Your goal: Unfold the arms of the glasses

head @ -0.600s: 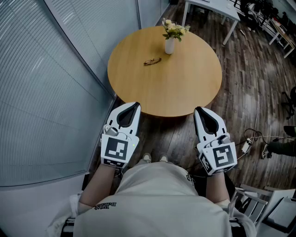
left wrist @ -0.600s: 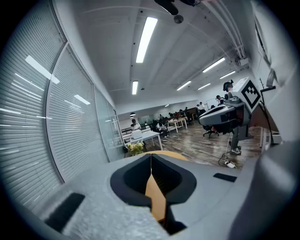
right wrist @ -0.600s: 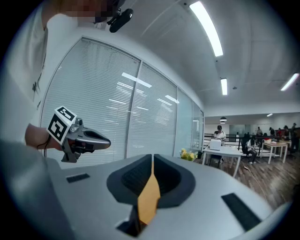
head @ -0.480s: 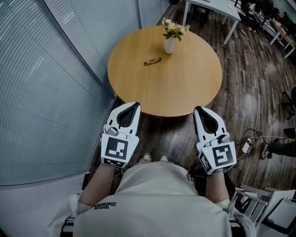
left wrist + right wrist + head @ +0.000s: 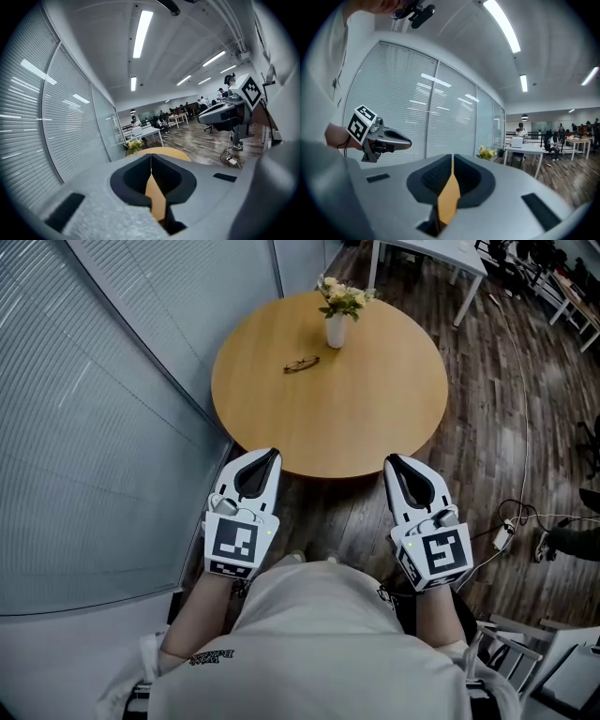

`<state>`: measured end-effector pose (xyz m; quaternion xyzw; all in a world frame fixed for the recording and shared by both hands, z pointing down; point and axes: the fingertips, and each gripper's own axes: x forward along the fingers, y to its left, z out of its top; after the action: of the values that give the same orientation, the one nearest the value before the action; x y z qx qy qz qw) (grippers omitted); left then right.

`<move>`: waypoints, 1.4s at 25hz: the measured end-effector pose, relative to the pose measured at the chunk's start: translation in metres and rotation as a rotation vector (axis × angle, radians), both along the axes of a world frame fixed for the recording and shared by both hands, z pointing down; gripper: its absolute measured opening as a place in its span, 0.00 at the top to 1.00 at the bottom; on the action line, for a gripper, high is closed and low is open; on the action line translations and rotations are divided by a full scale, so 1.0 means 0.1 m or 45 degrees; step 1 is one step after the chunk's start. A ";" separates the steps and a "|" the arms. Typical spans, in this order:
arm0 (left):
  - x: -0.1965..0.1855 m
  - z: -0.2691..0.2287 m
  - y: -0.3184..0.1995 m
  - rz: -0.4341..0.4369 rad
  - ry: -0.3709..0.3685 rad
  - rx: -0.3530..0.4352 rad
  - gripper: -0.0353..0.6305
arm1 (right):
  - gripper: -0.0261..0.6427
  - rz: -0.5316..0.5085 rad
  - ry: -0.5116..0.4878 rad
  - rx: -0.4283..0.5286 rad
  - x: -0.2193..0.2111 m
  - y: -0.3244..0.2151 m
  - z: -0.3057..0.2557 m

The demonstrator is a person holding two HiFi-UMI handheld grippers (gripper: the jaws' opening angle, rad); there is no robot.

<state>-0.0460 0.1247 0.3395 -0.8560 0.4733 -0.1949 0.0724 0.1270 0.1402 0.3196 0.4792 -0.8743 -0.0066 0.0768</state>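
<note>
Left claw [image 5: 272, 454] and right claw [image 5: 391, 460], held low in front of the person's body. Each has its two jaws pressed together tip to tip, with nothing between them; through the slot behind the tips only the wood of the surface [image 5: 375, 427] shows. The two claws lie side by side, well apart, both pointing forward, their tips at the near edge of the round surface. The glasses [image 5: 301, 363] lie well ahead of both claws, on the far half of the surface, nearer the left claw's line than the right's. They appear as a compact, folded shape, though they are too small to make out the arms for certain. Just beyond them, toward the right claw's side, stands a white vase [image 5: 335, 331] of flowers. A blinded glass partition [image 5: 103, 418] runs outside the left claw.

Progress: none visible. The glasses are untouched; approach, a hold on the frame and the opening of both arms all remain.
</note>
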 end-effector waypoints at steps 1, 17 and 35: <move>0.02 0.01 -0.02 -0.009 0.000 0.000 0.91 | 0.91 -0.005 -0.001 -0.006 0.02 -0.03 0.03; 0.12 0.11 -0.08 -0.083 -0.032 -0.029 0.91 | 0.91 -0.093 0.021 -0.011 0.11 -0.24 0.15; -0.29 0.15 -0.72 -0.086 -0.001 -0.044 0.91 | 0.91 -0.100 0.084 -0.014 -0.31 -0.89 0.12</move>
<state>-0.0754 0.0525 0.3544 -0.8405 0.4986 -0.2060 0.0511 0.0965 0.0511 0.3318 0.4435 -0.8895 -0.0208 0.1079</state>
